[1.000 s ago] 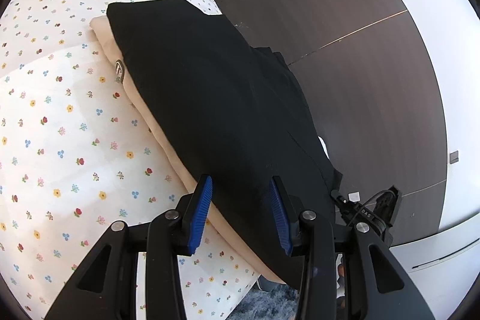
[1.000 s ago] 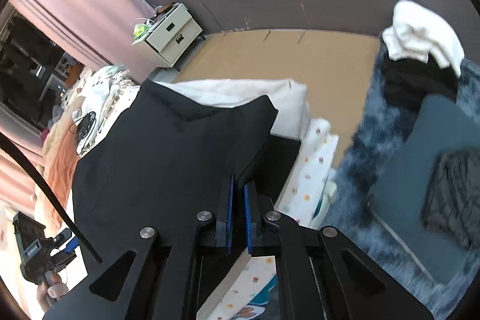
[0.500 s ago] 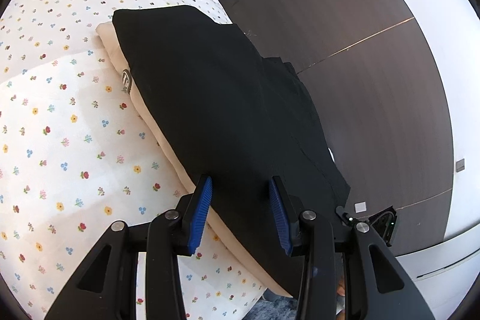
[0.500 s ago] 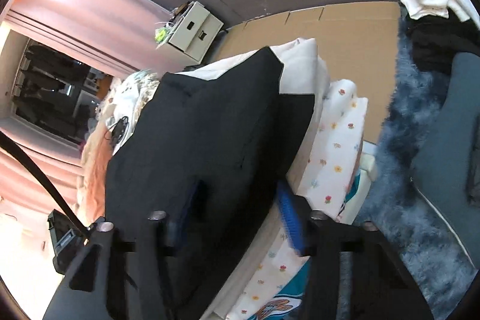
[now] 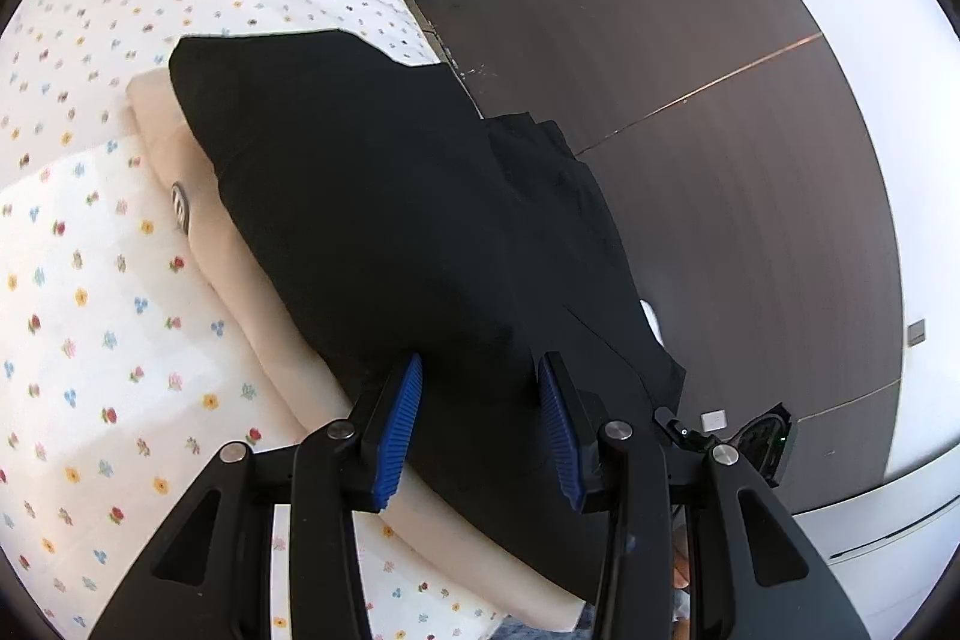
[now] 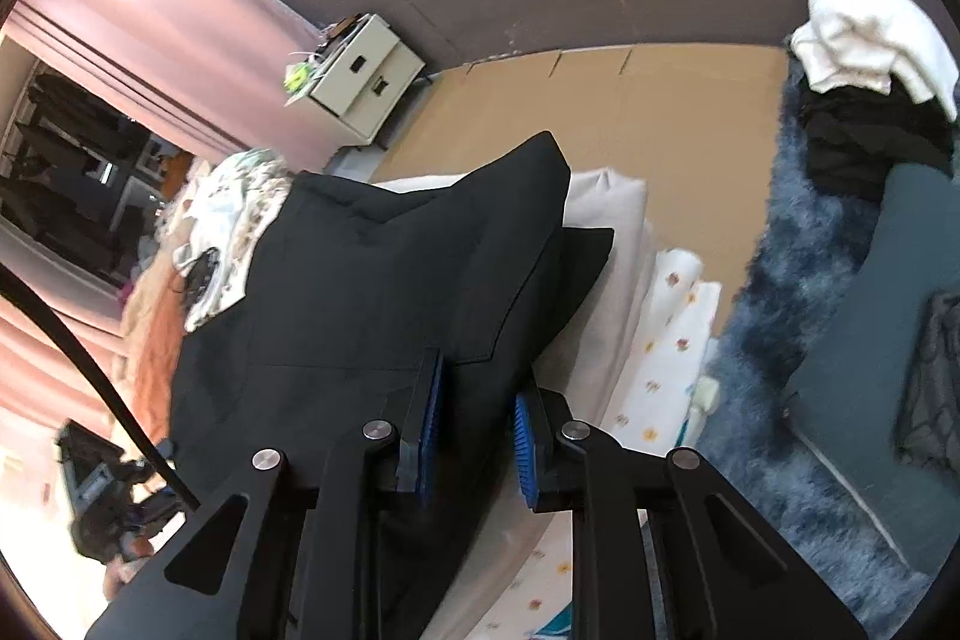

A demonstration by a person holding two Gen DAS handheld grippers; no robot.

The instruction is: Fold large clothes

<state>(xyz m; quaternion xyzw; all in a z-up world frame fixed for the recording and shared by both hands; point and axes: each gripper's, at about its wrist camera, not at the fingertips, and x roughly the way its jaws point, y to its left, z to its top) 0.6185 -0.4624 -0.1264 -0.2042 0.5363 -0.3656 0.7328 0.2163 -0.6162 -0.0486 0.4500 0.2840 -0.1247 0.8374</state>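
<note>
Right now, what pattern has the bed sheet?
White sheet with small coloured flowers; left wrist view.

Garment (image 5: 384, 196): black. Folded garment beneath (image 5: 252, 292): cream. Bedsheet (image 5: 90, 280): white, small multicoloured flowers. Rug (image 6: 774, 244): shaggy blue-grey. Tool pads (image 5: 401, 430): blue.

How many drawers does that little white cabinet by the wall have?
2. The white cabinet shows an upper drawer and a lower drawer directly beneath it, each with a dark handle slot. More may be hidden.
</note>
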